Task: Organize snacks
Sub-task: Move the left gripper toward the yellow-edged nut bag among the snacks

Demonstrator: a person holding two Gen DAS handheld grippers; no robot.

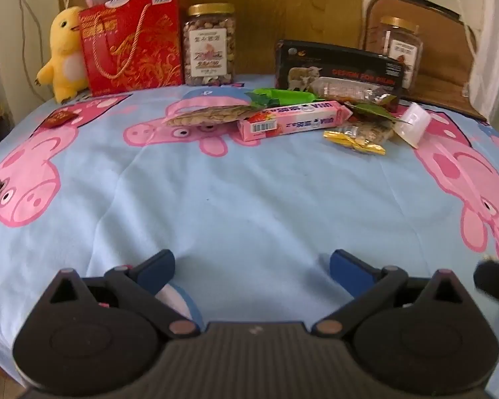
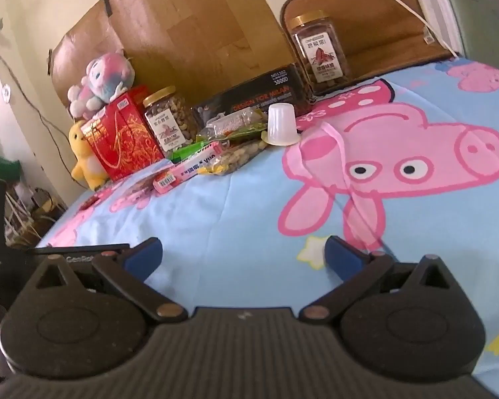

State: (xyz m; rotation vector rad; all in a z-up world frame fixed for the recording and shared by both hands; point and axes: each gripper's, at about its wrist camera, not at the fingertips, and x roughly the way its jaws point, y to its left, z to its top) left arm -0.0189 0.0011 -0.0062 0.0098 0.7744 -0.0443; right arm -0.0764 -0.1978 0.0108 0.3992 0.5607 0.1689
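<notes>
Both grippers hover low over a bed spread with a blue sheet [image 1: 249,206] printed with pink cartoon pigs, and both stand wide apart with nothing between the blue pads.

The left gripper [image 1: 251,267] tilts down at bare sheet. The snacks lie well ahead of it in a loose heap: a long pink candy box [image 1: 291,120] straight ahead, a clear bag of nuts [image 1: 209,115] just to its left, a green wrapper [image 1: 277,96] behind, a gold-edged packet [image 1: 359,137] ahead to the right, and a white jelly cup [image 1: 412,123] lying on its side further right. Behind the heap stands a black box [image 1: 337,69]. Far ahead to the left are a red gift bag [image 1: 131,43], a yellow plush duck [image 1: 63,53] beside it, and a jar of nuts [image 1: 209,46] with a gold lid; a second jar [image 1: 394,50] stands ahead to the right, blurred.

The right gripper [image 2: 243,256] sits off to the heap's right side — from here the snacks are ahead and to the left, with the jelly cup [image 2: 281,124] nearest centre and what looks like a clear wrapped bar [image 2: 233,123] just left of it. The candy box [image 2: 189,166] points toward the gripper's left. A pink plush toy [image 2: 99,79] sits on the gift bag [image 2: 123,136].
</notes>
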